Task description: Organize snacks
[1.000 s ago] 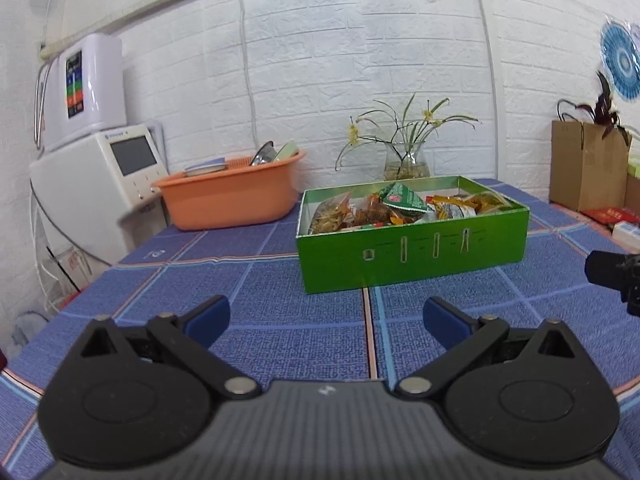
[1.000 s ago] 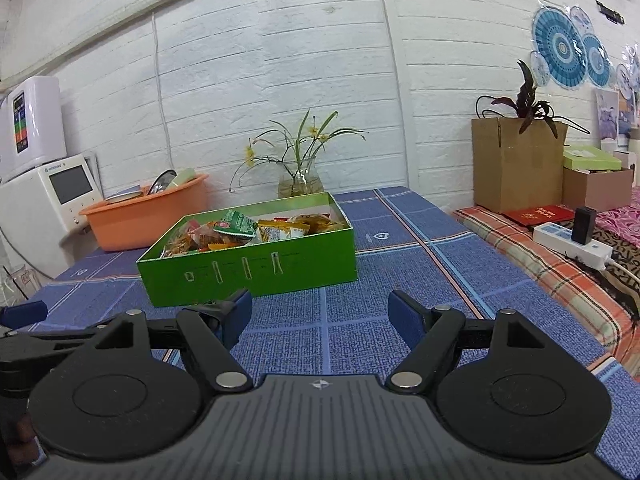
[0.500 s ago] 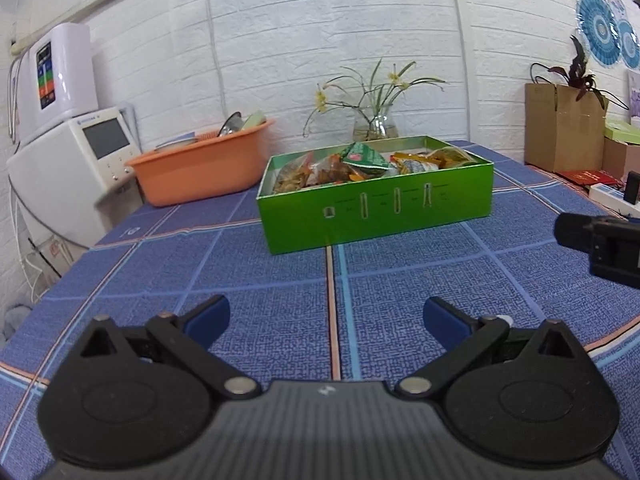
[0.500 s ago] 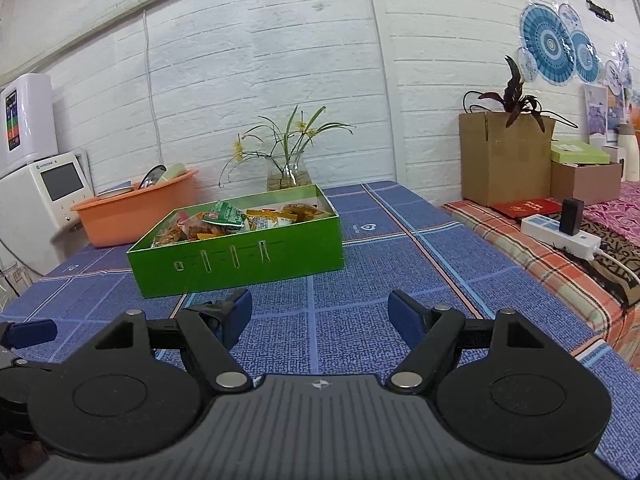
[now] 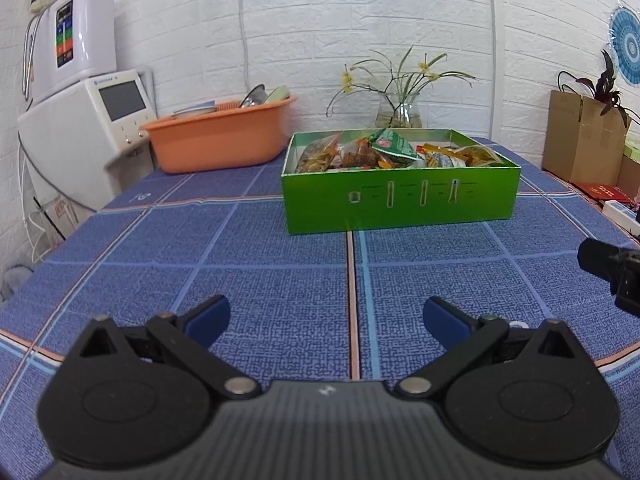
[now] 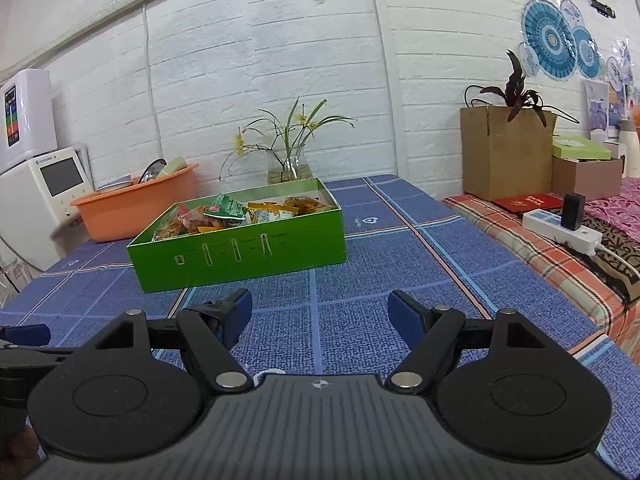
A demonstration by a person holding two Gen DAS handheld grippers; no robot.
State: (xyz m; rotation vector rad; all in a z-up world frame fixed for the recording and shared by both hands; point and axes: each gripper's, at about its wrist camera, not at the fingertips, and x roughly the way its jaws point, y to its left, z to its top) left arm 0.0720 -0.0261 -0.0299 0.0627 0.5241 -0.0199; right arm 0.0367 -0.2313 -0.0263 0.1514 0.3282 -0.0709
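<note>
My left gripper [image 5: 326, 320] hangs low over the blue tablecloth [image 5: 260, 264], jaws spread wide, nothing between them. My right gripper [image 6: 320, 312] beside it, jaws apart too, empty. Ahead, the green box [image 5: 400, 200] full of snack packets [image 5: 384, 152] sits toward the table's far edge, the orange basin [image 5: 220, 144] at its far left corner.

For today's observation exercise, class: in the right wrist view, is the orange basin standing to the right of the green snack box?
No, the orange basin stands to the left of the green snack box, nearer the wall.
</note>
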